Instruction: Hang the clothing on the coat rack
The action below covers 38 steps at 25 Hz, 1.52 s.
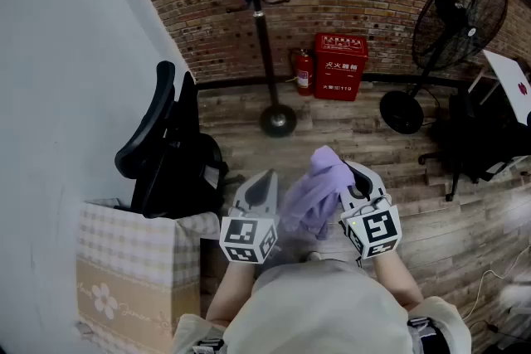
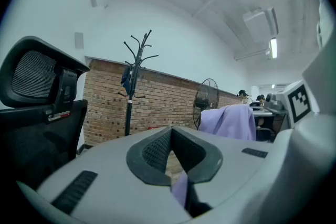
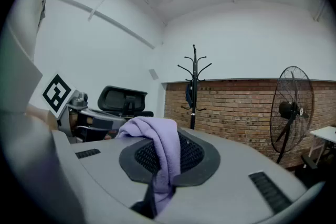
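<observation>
Purple clothing (image 1: 319,191) — one piece — hangs between your two claws: left claw (image 1: 264,182) and right claw (image 1: 357,177) each pinch it, well apart from the one coat rack (image 1: 264,29).

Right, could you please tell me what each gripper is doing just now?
Left gripper: closed, pinching an edge of the purple garment.
Right gripper: closed on the same purple garment.

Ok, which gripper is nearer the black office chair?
Left. The left gripper sits beside the chair; the right gripper is farther off, across the purple garment both hold.
</observation>
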Each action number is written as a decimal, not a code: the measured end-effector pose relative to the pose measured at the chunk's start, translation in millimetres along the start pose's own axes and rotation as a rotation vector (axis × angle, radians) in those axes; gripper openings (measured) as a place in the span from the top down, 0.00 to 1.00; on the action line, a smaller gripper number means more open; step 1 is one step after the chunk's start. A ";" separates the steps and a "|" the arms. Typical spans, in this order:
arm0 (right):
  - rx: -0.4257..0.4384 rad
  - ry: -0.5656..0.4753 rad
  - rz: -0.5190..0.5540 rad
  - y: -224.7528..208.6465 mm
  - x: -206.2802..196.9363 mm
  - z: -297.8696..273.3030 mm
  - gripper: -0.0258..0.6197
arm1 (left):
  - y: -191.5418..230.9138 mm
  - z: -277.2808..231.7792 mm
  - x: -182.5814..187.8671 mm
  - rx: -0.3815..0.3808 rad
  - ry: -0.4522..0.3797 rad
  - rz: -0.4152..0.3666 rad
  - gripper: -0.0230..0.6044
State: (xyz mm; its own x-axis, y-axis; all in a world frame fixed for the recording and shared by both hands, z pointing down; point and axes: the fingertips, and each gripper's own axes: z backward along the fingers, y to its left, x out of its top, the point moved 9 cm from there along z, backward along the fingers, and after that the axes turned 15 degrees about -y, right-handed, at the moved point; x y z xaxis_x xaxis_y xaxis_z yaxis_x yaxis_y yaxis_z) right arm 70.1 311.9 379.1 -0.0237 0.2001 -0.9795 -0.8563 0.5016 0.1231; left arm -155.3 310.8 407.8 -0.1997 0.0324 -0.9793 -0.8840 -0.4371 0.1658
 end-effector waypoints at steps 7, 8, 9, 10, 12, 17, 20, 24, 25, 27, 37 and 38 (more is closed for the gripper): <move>0.031 -0.022 -0.016 3.9 1.4 2.8 0.92 | -6.7 -0.1 3.9 0.014 -0.034 0.027 0.96; 0.034 -0.024 -0.022 2.6 1.1 2.5 0.92 | -8.7 -0.7 4.3 0.014 -0.038 0.030 0.96; 0.036 -0.025 -0.029 0.9 0.7 2.6 0.92 | -10.6 -1.1 4.4 0.014 -0.041 0.033 0.96; 0.037 -0.025 -0.037 -1.1 0.3 2.8 0.92 | -12.4 -1.4 4.4 0.015 -0.043 0.037 0.96; 0.033 -0.027 -0.058 -6.0 -0.4 3.8 0.92 | -15.5 -1.6 4.3 0.021 -0.047 0.043 0.96; 0.024 -0.023 -0.080 -20.9 -2.5 11.2 0.92 | -25.1 -1.6 0.9 0.042 -0.055 0.063 0.96; 0.022 -0.024 -0.106 -31.3 -4.6 18.5 0.92 | -34.4 -2.1 -3.7 0.055 -0.051 0.066 0.96; 0.024 -0.024 -0.128 -40.6 -5.6 26.3 0.92 | -46.3 -2.6 -8.5 0.055 -0.037 0.067 0.96; 0.024 -0.025 -0.132 -42.1 -6.0 27.5 0.92 | -48.3 -2.8 -9.7 0.053 -0.032 0.067 0.96; 0.021 -0.025 -0.142 -44.2 -6.9 28.9 0.92 | -50.6 -3.3 -11.6 0.051 -0.025 0.066 0.96; 0.000 -0.024 -0.170 -56.2 -14.6 25.7 0.92 | -52.9 -17.3 -15.1 0.039 -0.017 0.064 0.96; -0.003 -0.023 -0.173 -57.7 -15.9 23.2 0.92 | -51.4 -20.2 -15.7 0.038 -0.017 0.065 0.96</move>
State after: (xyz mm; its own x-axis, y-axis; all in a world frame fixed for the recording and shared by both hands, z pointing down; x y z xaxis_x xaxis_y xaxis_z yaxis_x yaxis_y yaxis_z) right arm 131.9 299.3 391.3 0.1361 0.1296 -0.9822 -0.8480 0.5278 -0.0478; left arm -98.2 314.5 412.3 -0.2639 0.0207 -0.9643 -0.8845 -0.4041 0.2333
